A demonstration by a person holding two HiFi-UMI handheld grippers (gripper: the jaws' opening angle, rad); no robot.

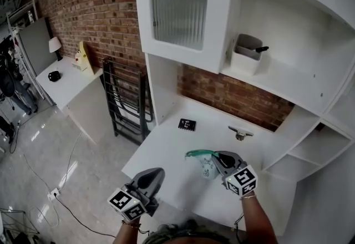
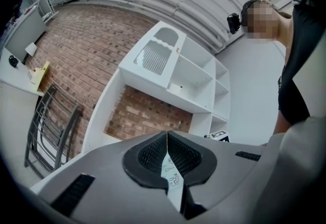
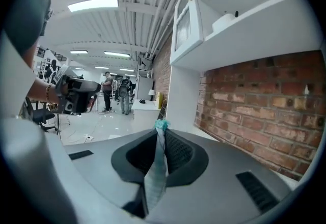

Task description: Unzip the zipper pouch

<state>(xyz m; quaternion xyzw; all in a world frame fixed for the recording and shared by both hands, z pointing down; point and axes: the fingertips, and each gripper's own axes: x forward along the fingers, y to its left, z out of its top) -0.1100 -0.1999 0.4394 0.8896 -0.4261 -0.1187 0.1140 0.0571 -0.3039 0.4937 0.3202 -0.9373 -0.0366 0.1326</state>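
Right claw (image 3: 161, 131) clenched on teal zipper edge of small clear printed zipper pouch (image 1: 207, 168), held just above white counter (image 1: 166, 154). Left claw (image 2: 166, 137) clamped on thin white printed strip (image 2: 172, 179). White shelf bin (image 1: 243, 61) holds black-handled tool (image 1: 260, 49).

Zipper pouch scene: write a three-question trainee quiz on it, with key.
1. True or false: the right gripper is shut on the zipper pouch.
2. Pick one: between the left gripper jaws sits A) a white printed strip, B) a spoon, C) nothing.
3. What colour is the pouch's zipper edge?
Key: 1 true; 2 A; 3 green.
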